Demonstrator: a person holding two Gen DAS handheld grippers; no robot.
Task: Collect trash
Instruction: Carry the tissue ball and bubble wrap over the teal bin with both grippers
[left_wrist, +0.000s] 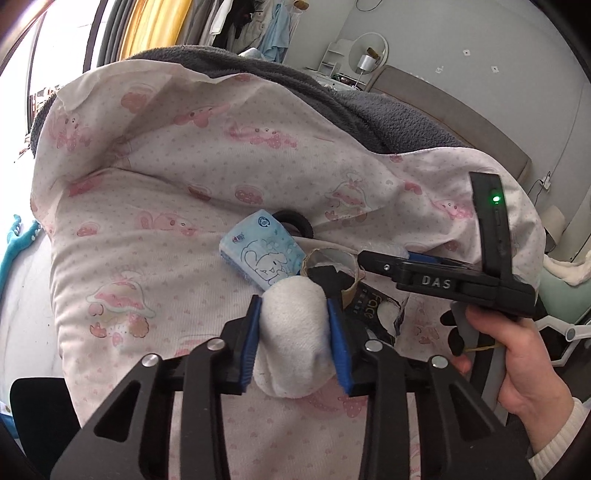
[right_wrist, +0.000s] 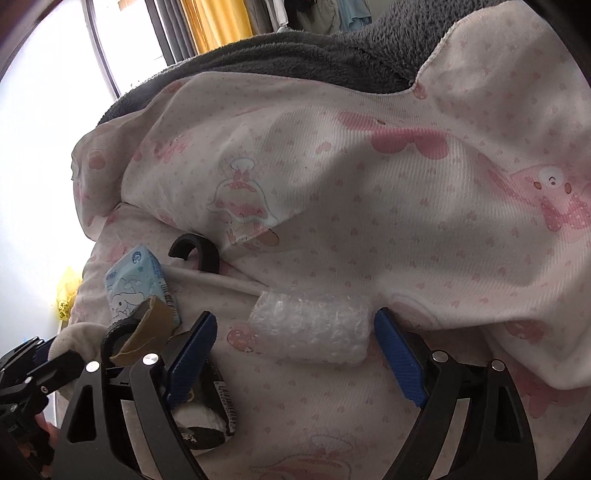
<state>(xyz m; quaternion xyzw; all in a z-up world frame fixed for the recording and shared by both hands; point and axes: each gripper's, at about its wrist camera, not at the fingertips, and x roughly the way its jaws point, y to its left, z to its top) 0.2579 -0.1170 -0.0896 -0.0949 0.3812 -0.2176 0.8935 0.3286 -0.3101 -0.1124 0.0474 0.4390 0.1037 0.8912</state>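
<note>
Left gripper (left_wrist: 295, 314) clenched on a white fuzzy roll (left_wrist: 295, 325), both blue fingers (left_wrist: 251, 332) pressed flat against its sides; roll standing between them, its far end rounded, its near end bulging below the pads, resting on the bed.

Right gripper (right_wrist: 291, 350) released, blue fingers (right_wrist: 192, 354) spread wide on either side of a wad of bubble wrap (right_wrist: 310, 328). Wad lying on the pink-printed quilt (right_wrist: 332, 166), between the fingers and near their tips, nearer the right finger and almost touching it, clearly apart from the left one. Not gripped. Tucked just below a raised fold of the quilt.

Close by, left of the wad in the right wrist view: a pale blue tissue pack (right_wrist: 140, 284) with a cartoon print, a torn brown cardboard ring (right_wrist: 147, 328) leaning against it, a black ring (right_wrist: 199, 254) half under the quilt fold, and a black packet (right_wrist: 214, 406) with a barcode beneath the left finger of the right gripper. In the left wrist view, the same tissue pack just beyond the roll, the cardboard ring touching the roll's far end, the black packet to its right.

Hand (left_wrist: 517, 362) in a cream sleeve gripping the right gripper's handle, seen at the right edge of the left wrist view. Grey fleece blanket (left_wrist: 369, 99) behind the quilt.
</note>
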